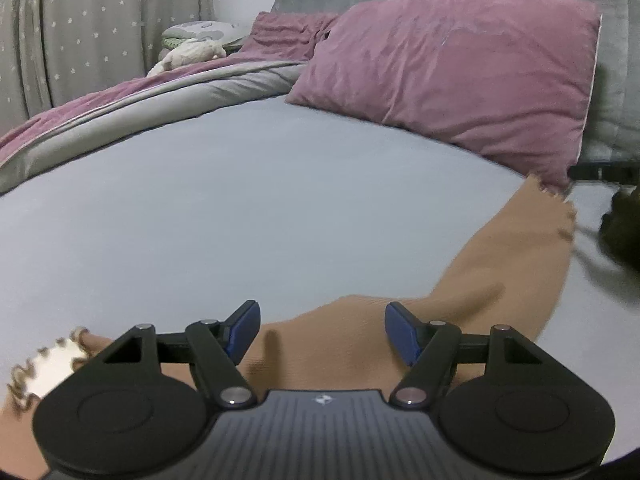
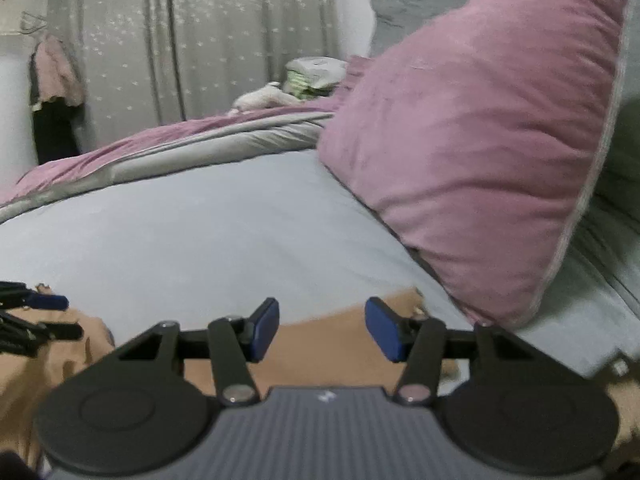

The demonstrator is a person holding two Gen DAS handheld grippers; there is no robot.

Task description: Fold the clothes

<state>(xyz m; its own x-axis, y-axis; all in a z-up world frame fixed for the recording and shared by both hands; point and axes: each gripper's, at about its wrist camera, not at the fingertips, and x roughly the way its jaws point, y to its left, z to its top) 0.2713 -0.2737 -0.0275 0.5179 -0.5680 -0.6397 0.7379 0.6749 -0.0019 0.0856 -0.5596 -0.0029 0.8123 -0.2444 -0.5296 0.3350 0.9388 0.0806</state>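
A tan garment (image 1: 500,264) lies spread on the pale blue bed sheet (image 1: 240,200), with a white scalloped trim (image 1: 52,364) at its near left end. My left gripper (image 1: 322,332) hovers over the garment's near part, its blue pads wide apart and nothing between them. In the right wrist view the same tan garment (image 2: 328,344) lies under my right gripper (image 2: 322,330), which is open with its pads clear of the cloth. The left gripper's fingers (image 2: 40,312) show at that view's left edge, over the cloth.
A big pink pillow (image 1: 460,80) leans on the grey headboard, close to the garment's far corner. A rolled pink and grey duvet (image 1: 120,104) borders the sheet at the back left. Beyond it are soft toys (image 1: 192,52) and a starred curtain (image 1: 100,20).
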